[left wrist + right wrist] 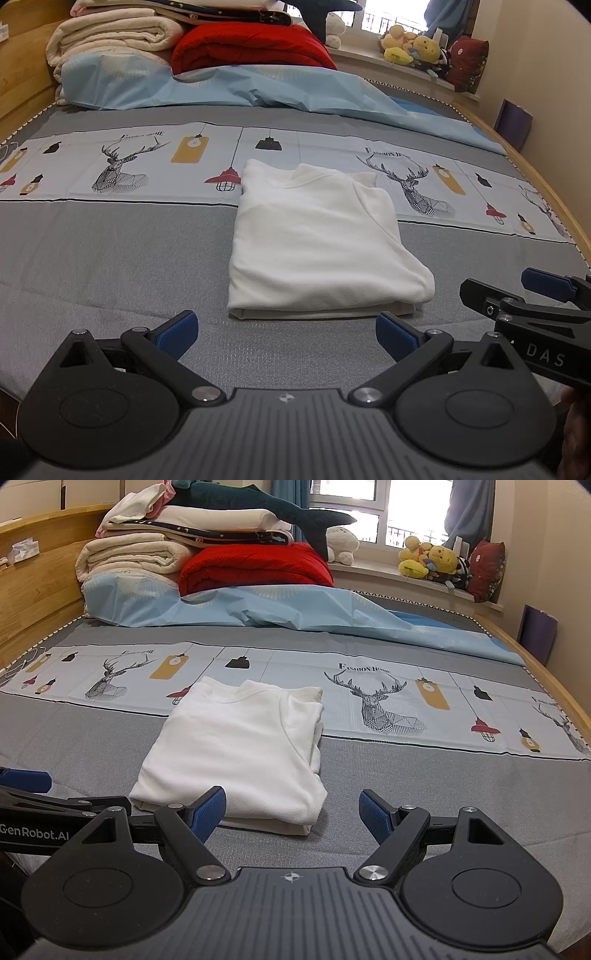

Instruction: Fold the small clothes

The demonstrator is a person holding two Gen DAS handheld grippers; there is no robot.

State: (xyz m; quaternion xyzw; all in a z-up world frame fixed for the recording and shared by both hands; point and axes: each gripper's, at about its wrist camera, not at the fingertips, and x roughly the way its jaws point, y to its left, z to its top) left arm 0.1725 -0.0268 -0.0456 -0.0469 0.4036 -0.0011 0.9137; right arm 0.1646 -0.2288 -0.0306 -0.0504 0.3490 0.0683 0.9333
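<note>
Lying folded beyond both grippers' spread jaws: white garment point(314, 240).

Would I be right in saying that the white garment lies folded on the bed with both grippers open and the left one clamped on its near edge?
Not quite: the left gripper is not clamped on anything. The left wrist view shows it open, short of the garment, with bare bed between its fingers. The rest holds: the garment lies folded, and the right gripper is open too.
</note>
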